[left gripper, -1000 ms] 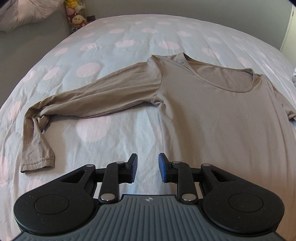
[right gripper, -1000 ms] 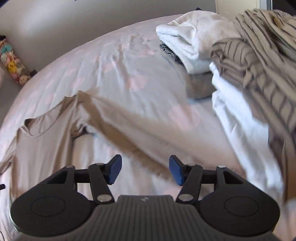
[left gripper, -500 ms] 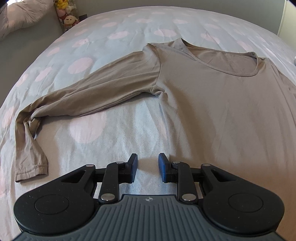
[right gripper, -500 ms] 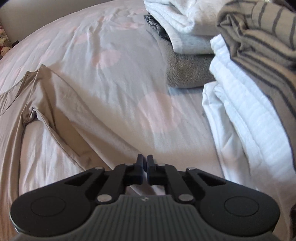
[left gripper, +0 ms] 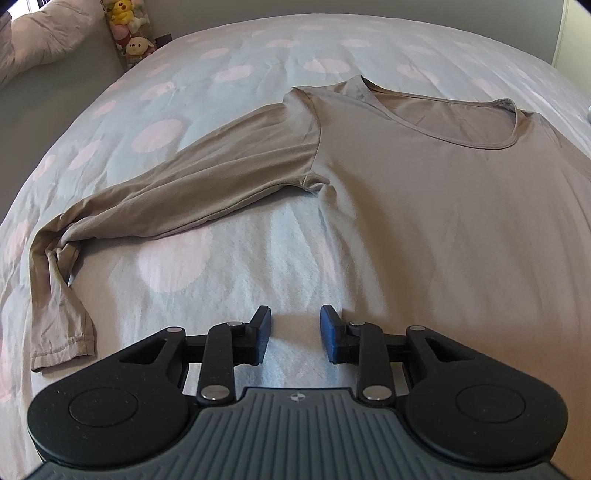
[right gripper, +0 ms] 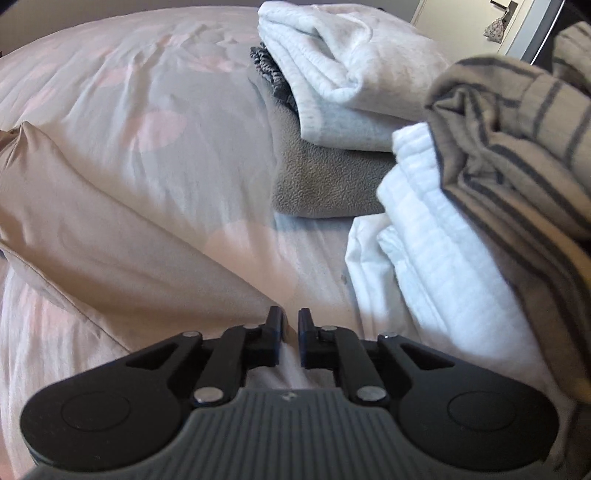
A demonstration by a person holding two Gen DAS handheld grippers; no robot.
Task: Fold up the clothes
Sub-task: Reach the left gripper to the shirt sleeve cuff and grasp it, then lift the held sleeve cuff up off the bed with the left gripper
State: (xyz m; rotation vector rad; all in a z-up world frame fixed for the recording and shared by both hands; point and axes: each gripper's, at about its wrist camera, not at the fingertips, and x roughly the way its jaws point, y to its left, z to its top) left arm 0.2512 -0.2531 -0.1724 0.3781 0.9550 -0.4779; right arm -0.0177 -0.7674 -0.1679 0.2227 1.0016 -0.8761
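A taupe long-sleeved shirt (left gripper: 424, 206) lies flat, front up, on a bed with pink dots (left gripper: 221, 74). Its left sleeve (left gripper: 207, 184) stretches out to the left, and the cuff (left gripper: 62, 347) is bent back toward me. My left gripper (left gripper: 294, 314) hovers low over bare sheet just left of the shirt's side edge. Its jaws are opening and hold nothing. In the right wrist view the other sleeve (right gripper: 110, 236) runs diagonally down to my right gripper (right gripper: 290, 317). That gripper's jaws are opening from a narrow gap, the sleeve's end lies at the left fingertip, and only pale cloth shows in the gap.
Right of my right gripper are piles of clothes: a white folded piece (right gripper: 351, 66) on grey fleece (right gripper: 325, 184), white ribbed cloth (right gripper: 436, 251) and a striped garment (right gripper: 517, 140). Plush toys (left gripper: 129, 33) stand beyond the bed's far left corner.
My right gripper came down to the sleeve's end and shut there, then its jaws parted slightly. My left gripper stayed in place and its jaws spread a little wider.
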